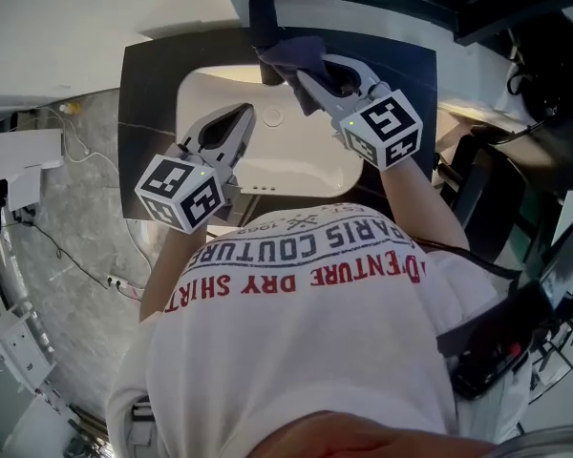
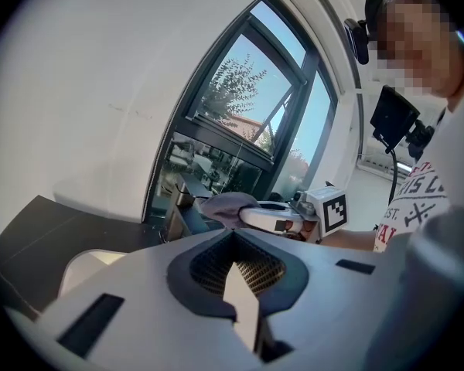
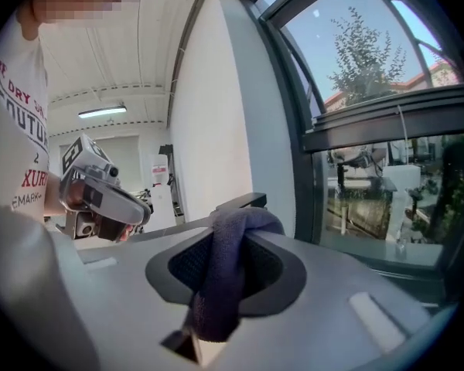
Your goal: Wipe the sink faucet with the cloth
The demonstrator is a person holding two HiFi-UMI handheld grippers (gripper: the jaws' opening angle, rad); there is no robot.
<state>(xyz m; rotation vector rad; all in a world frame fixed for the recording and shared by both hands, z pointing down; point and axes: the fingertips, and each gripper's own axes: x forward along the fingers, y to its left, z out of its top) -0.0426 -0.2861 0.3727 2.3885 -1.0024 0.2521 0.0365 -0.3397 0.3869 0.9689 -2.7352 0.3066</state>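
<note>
A dark bench [image 1: 148, 84] fills the upper middle of the head view, with a white sink basin [image 1: 196, 93] set into it. At centre left, the left forearm rises from the person's white printed T-shirt [image 1: 296, 351]. Its left hand-held gripper [image 1: 244, 113] hangs over the left part of the basin and points to the upper right. The jaws are pressed together with nothing between them. The drain [image 1: 272, 116] lies just to the right of the jaw tips. At top centre, the dark faucet [image 1: 262, 22] stands at the basin's far rim. A dark purple cloth [image 1: 291, 51] is bunched against the faucet. The right hand-held gripper [image 1: 301, 74] reaches in from the right, angled to the upper left, and pinches the cloth between its closed jaws. The right forearm trails back toward the shirt.
</note>
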